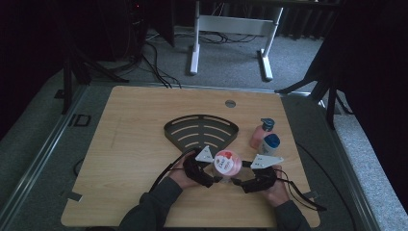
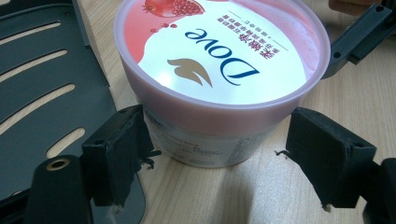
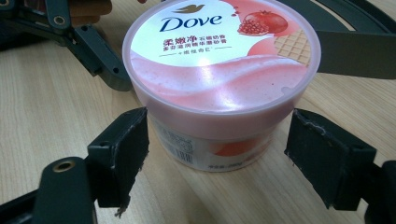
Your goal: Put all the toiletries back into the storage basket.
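On the tabletop (image 1: 125,144), a pink Dove tub (image 1: 227,162) stands upright beside a dark slotted tray (image 1: 201,129). Left tongs (image 1: 211,180) and right tongs (image 1: 236,182) flank it, both spread apart, the left touching its wall on one side.

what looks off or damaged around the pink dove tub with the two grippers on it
Nothing is spilled or askew: the pink lidded Dove tub stands upright on the wooden table, lid seated. The one flaw is wear: the black foam pads on the right gripper and the left gripper have frayed, tattered edges.

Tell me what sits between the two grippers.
The Dove tub stands between the left gripper and right gripper, seen in the high view.
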`<state>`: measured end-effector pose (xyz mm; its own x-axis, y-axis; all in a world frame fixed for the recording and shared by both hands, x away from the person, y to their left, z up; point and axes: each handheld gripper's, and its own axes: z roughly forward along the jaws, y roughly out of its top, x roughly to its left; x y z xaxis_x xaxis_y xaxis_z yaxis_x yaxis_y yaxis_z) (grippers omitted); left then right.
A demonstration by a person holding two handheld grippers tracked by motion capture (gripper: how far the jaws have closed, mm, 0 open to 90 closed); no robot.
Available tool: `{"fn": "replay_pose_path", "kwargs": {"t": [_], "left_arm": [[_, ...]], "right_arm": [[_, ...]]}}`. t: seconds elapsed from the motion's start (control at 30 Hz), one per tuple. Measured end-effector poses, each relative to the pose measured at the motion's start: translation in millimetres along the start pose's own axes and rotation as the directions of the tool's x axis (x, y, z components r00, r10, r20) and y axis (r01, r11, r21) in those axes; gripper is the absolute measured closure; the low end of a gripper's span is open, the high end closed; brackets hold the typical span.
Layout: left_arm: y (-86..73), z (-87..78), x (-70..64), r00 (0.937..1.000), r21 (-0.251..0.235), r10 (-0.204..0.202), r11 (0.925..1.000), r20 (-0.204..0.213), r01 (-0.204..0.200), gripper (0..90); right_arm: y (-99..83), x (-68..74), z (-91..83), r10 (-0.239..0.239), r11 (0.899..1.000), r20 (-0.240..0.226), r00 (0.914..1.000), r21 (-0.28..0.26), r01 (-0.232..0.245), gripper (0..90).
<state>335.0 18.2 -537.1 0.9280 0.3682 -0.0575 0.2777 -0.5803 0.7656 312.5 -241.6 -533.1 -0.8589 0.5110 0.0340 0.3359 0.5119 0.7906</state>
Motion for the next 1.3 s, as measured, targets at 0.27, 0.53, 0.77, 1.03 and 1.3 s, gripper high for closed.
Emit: {"fn": "replay_pose_path", "kwargs": {"t": [0.27, 0.53, 0.77, 1.03, 1.3], "left_arm": [[-2.7, -1.2, 2.1, 0.9999, 0.004, -0.004, 1.0000, 0.015, 0.004, 14.8], [-8.9, -8.5, -0.2, 0.9999, 0.007, -0.009, 0.9999, 0.011, 0.009, 14.3], [-15.8, -13.8, 2.1, 0.9999, 0.016, -0.010, 0.9998, 0.008, 0.010, 14.1], [-15.9, -10.9, 5.4, 0.9997, 0.014, -0.020, 0.9997, 0.016, 0.020, 12.2], [-13.4, -10.2, 5.2, 0.9998, 0.016, -0.017, 0.9997, 0.007, 0.017, 11.1]], "right_arm": [[1.8, 3.2, 2.5, -0.010, 1.000, -0.018, 0.9998, -0.003, 0.010, 23.0], [4.5, 8.3, 5.8, -0.034, 0.999, -0.028, 0.9990, 0.002, 0.034, 24.3], [8.1, 11.9, 10.4, -0.050, 0.999, -0.051, 0.9975, 0.001, 0.050, 26.3], [11.2, 9.6, 20.8, -0.058, 0.998, -0.055, 0.9968, 0.020, 0.059, 20.2], [12.2, 7.7, 22.0, -0.056, 0.998, -0.057, 0.9968, 0.019, 0.058, 19.7]]}}
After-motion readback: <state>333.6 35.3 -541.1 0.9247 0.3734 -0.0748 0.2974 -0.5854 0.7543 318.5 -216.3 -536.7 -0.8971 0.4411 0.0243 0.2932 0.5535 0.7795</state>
